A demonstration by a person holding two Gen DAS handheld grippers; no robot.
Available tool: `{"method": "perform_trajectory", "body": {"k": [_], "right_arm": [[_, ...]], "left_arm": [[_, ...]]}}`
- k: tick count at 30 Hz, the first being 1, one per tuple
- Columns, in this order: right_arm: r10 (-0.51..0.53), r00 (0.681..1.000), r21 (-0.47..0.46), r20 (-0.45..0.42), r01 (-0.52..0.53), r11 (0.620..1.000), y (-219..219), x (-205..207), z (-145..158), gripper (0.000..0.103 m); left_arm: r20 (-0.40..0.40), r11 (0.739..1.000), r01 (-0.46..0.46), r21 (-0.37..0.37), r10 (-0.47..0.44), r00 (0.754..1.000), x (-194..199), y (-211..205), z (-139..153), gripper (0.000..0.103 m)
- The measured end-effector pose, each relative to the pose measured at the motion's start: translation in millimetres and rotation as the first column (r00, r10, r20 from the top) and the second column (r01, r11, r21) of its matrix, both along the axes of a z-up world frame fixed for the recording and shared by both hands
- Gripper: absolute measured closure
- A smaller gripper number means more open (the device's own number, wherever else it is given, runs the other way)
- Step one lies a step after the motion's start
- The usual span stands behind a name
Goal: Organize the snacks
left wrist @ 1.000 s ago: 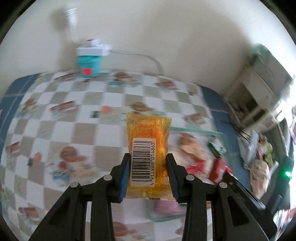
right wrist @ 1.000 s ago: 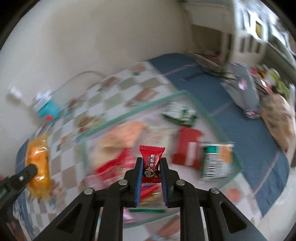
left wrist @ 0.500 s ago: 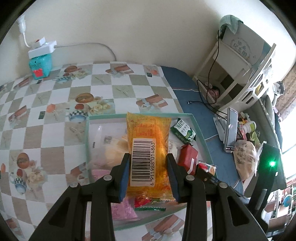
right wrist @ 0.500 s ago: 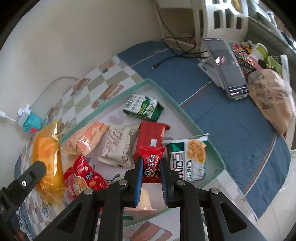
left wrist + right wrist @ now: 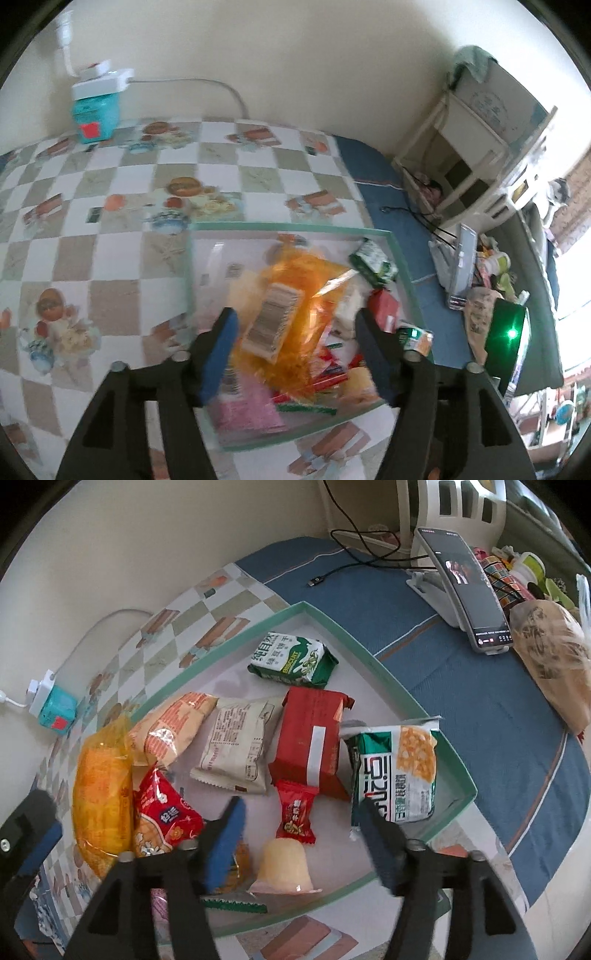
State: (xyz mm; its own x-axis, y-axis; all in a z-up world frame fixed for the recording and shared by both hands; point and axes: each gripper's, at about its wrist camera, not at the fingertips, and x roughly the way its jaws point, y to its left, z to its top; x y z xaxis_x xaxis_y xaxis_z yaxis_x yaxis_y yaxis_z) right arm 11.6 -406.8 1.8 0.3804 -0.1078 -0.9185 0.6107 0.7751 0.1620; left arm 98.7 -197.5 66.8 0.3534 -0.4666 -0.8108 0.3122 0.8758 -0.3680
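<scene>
From the left wrist view, the left gripper (image 5: 295,350) has its jaws wide apart, and the orange packet (image 5: 291,306) sits between and just beyond them, tilted, barcode side up, blurred as if loose of the pads and dropping onto the heap in the green-rimmed tray (image 5: 288,227). I cannot tell whether it touches either jaw. The tray lies on the checked tablecloth (image 5: 110,184) covering the surface, with a teal box (image 5: 95,118) back by the wall.

From the right wrist view, the right gripper (image 5: 299,834) is likewise spread open with nothing in it. Just ahead of it the small red candy (image 5: 297,812) lies flat on the tray floor, touching the red packet (image 5: 314,738) behind it and just beside a jelly cup (image 5: 282,864). Here the orange packet (image 5: 103,794) rests along the tray's left side, against the red popcorn bag (image 5: 162,819). Also in the tray (image 5: 391,686) are a green biscuit pack (image 5: 291,659), a beige wrapper (image 5: 238,742) and a green-and-white pouch (image 5: 395,771).

These all look light, soft and crinkly, the film likely slick, so a pinch across the middle of the body should hold better than the thin sealed ends. The orange packet seems puffy and squashable, so a gentle squeeze would suit it. The candy is tiny, best taken across its waist
</scene>
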Motion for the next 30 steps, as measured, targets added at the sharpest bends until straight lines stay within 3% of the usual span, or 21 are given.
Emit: {"method": "perform_trajectory", "body": {"k": [5, 9, 13, 18, 24, 30], "right_arm": [[0.018, 1.000, -0.022, 0.009, -0.017, 1.000, 11.3, -6.9, 0.5, 0.000], [0.033, 0.999, -0.051, 0.036, -0.031, 0.998, 22.3, -14.6, 8.0, 0.000], [0.061, 0.997, -0.058, 0.050, -0.058, 0.997, 34.7, -19.5, 10.5, 0.000], [0.118, 0.991, -0.073, 0.058, -0.113, 0.991, 57.7, -26.7, 14.0, 0.000], [0.198, 0.979, -0.091, 0.040, -0.194, 0.977, 87.9, -36.5, 14.6, 0.000], [0.264, 0.964, -0.119, 0.005, -0.262, 0.958, 111.4, -43.6, 13.8, 0.000]], "left_arm": [[0.028, 0.992, -0.111, 0.057, 0.109, 0.994, -4.3, 35.5, 2.3, 0.017], [0.033, 0.980, -0.181, 0.082, 0.179, 0.983, -11.7, 62.7, -3.7, 0.010], [0.067, 0.959, -0.233, 0.159, 0.225, 0.972, -23.4, 80.8, -8.4, 0.002], [0.072, 0.945, -0.247, 0.213, 0.237, 0.969, -41.1, 100.0, -18.9, 0.001], [0.088, 0.875, -0.250, 0.415, 0.235, 0.968, -56.7, 114.2, -40.7, 0.001], [0.075, 0.843, -0.258, 0.471, 0.253, 0.965, -73.2, 132.1, -50.8, 0.001]]}}
